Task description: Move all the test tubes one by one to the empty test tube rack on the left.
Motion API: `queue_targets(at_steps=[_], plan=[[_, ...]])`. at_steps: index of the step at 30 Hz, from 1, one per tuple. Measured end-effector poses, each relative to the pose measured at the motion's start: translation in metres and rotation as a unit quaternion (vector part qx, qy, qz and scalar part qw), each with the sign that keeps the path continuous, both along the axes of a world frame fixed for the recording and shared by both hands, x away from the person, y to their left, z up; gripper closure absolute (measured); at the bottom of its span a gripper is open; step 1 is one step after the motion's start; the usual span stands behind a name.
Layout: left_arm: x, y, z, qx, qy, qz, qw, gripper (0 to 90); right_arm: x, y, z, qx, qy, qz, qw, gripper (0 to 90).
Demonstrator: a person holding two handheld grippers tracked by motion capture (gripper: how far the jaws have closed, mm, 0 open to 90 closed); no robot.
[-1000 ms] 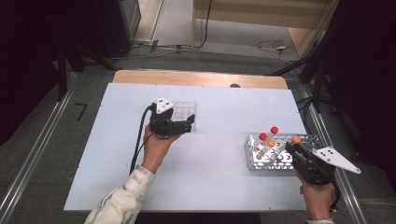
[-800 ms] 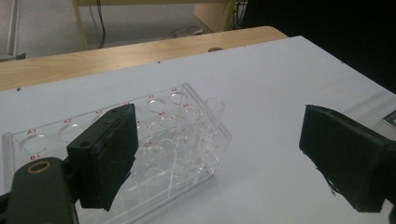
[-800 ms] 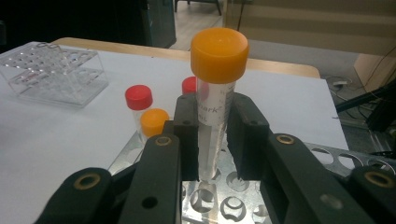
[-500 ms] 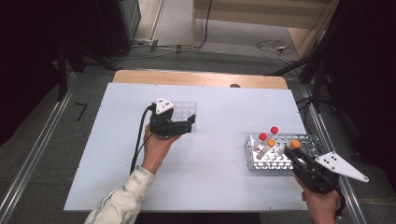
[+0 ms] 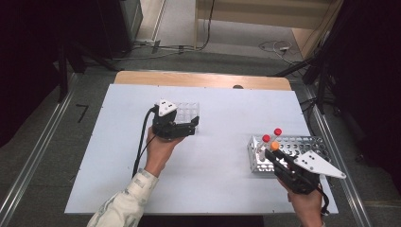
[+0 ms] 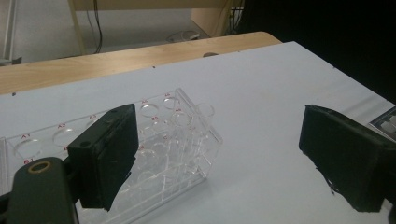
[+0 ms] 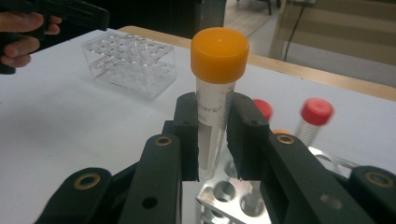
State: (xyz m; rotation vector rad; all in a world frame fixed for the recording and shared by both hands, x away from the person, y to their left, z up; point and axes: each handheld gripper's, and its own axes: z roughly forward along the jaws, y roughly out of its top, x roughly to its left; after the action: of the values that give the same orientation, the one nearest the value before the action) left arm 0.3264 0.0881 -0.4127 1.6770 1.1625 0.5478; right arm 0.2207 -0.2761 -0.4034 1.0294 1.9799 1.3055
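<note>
White bench (image 5: 213, 189) under both hands, wooden strip at its far edge. Left gripper (image 5: 182, 128) rests with jaws open beside the empty clear rack (image 5: 189, 112). Right gripper (image 5: 279, 158) clamps the orange-capped tube (image 7: 215, 93) above the metal rack (image 5: 302, 142), which holds two red-capped tubes (image 5: 272, 135).

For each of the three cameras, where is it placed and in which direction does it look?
High view: above the person's side, looking forward and down on the white table; forearms, left gripper, right gripper.
Left gripper view: on the left gripper, facing the clear rack between open jaws.
Right gripper view: on the right gripper, jaws shut on the orange-capped tube above the metal rack.
Shared: the clear rack, also in the high view.
</note>
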Motion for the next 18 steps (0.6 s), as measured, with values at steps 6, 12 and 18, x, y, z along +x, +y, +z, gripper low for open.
queue_targets(at_steps=[6,12,18], plan=[[0.000,-0.002,0.000,-0.002,-0.001,-0.003,1.0000,13.0,0.009,0.028,0.001,-0.004,-0.002,0.030,0.9995,71.8],[-0.001,0.000,0.000,-0.001,-0.001,-0.003,1.0000,13.0,0.023,0.052,-0.006,-0.011,0.008,0.043,0.9990,71.8],[-0.003,0.001,0.001,-0.001,-0.003,-0.005,1.0000,13.0,0.036,0.073,-0.016,-0.014,0.023,0.049,0.9984,71.9]])
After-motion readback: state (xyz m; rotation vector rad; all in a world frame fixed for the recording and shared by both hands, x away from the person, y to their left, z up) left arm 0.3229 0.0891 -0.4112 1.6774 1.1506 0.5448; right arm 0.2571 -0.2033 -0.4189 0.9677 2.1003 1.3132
